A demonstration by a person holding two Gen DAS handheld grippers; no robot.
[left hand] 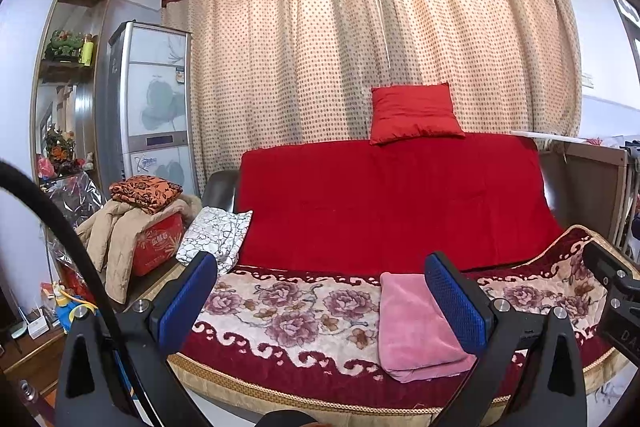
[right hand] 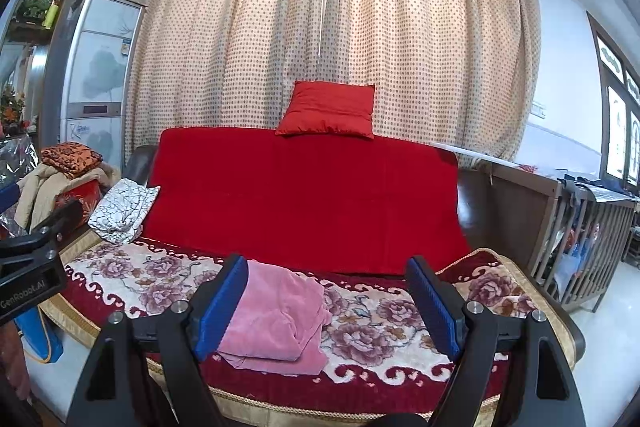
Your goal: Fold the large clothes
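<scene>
The pink garment (left hand: 420, 327) lies folded on the sofa (left hand: 280, 311) seat, near its front edge and a little right of the middle. The left claw (left hand: 322, 297) and the right claw (right hand: 326, 301) both stand apart and empty, held short of the front edge. A red cushion (left hand: 414, 113) sits on the sofa's back.

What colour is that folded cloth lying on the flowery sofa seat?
Pink. The folded cloth shows best in the right wrist view.
</scene>
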